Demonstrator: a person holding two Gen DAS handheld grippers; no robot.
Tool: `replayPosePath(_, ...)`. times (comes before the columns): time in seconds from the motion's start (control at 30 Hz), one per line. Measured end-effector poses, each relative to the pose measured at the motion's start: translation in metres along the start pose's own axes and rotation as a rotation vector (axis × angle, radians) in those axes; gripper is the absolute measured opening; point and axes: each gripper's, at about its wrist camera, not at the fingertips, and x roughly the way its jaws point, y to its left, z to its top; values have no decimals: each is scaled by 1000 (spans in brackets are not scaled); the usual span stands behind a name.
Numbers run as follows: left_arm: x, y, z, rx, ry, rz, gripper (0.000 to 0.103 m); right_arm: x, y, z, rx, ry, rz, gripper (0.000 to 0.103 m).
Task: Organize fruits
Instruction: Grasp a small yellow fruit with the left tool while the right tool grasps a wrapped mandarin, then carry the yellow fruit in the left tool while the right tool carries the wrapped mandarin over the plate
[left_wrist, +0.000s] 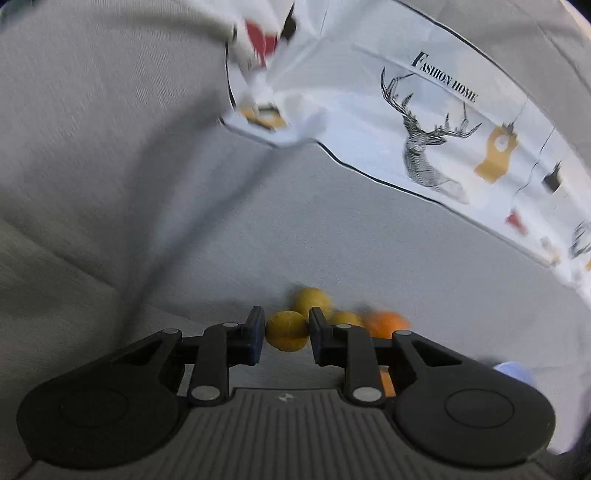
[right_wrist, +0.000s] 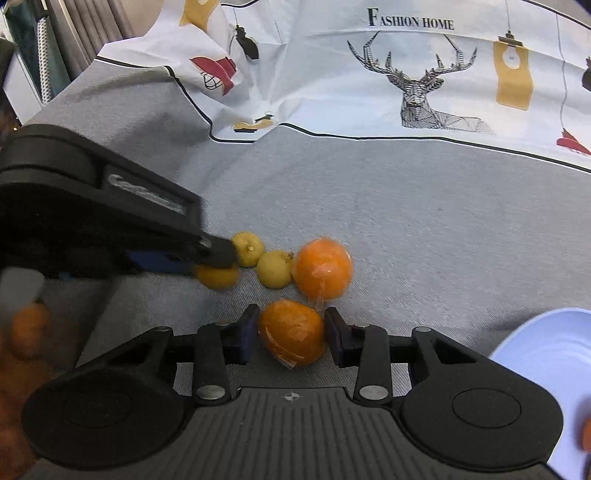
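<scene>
On the grey sofa seat lie several fruits. My left gripper (left_wrist: 286, 334) is shut on a yellow lemon (left_wrist: 286, 331); the same lemon (right_wrist: 217, 276) shows in the right wrist view under the left gripper's fingertip (right_wrist: 218, 254). Two more lemons (right_wrist: 248, 248) (right_wrist: 275, 268) and a plastic-wrapped orange (right_wrist: 322, 268) lie just beyond. My right gripper (right_wrist: 291, 334) has its jaws around a second wrapped orange (right_wrist: 291, 332), the pads touching or almost touching its sides. In the left wrist view the lemons (left_wrist: 314, 301) and an orange (left_wrist: 386, 323) sit behind the fingers.
A white cloth printed with a deer and "FASHION HOME" (right_wrist: 406, 74) drapes over the sofa back. A light blue bowl (right_wrist: 543, 369) sits at the right, an orange thing at its edge (right_wrist: 585, 435). A blurred orange fruit (right_wrist: 27, 328) lies at the far left.
</scene>
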Motion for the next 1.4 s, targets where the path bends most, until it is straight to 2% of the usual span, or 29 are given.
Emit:
replayPosePath(0.07, 2, -1, -2, 38, 17, 29, 28, -5, 0, -1, -12, 5, -6, 40)
replayPosePath(0.13, 12, 0, -5, 42, 76, 29, 29, -6, 1, -1, -30, 26, -5, 40)
replayPosePath(0.23, 18, -3, -7, 60, 102, 29, 29, -1, 4, -3, -59, 58, -9, 40)
replayPosePath(0.57, 22, -10, -7, 97, 89, 49, 28, 1, 5, -3, -60, 49, -10, 40)
replayPosePath(0.83, 3, -19, -8, 144, 13, 72, 28, -13, 2, -6, -38, -22, 1, 40)
replayPosePath(1.1, -28, -22, -20, 186, -77, 91, 28, -54, -4, -12, -76, -125, -31, 40)
replayPosePath(1.3, -66, -32, -42, 218, -206, 40, 28, -110, -10, -26, -17, -233, -53, 39)
replayPosePath(1.4, -89, -44, -64, 259, -268, -5, 28, -144, -8, -42, -47, -301, -60, 39)
